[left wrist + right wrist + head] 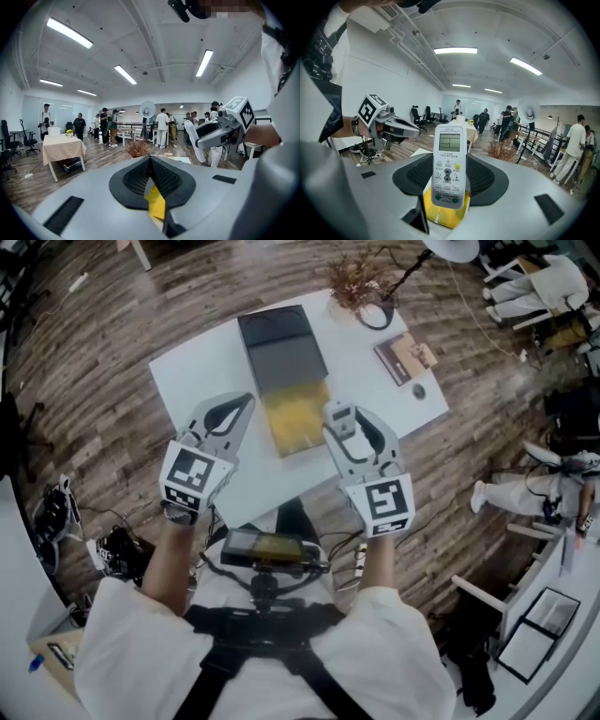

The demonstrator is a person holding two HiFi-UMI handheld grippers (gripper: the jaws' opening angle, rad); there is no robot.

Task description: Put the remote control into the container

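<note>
White tabletop [187, 371] sits below you on a wood floor [84, 343]. Your right tool [342, 420] squeezes the remote control [448, 161], which stands straight up between its jaws. It is held up near the yellow end of the container [281, 352]. Your left tool [150, 161] is pressed closed, holding nothing.

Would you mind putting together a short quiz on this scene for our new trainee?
1. True or false: the left hand-held gripper is shut and empty.
2. The open end of the container on the white table looks: A yellow, B red, C blue.
3. Fill in: the right hand-held gripper is shut on the ____.
Key: 1 true; 2 A; 3 remote control.
</note>
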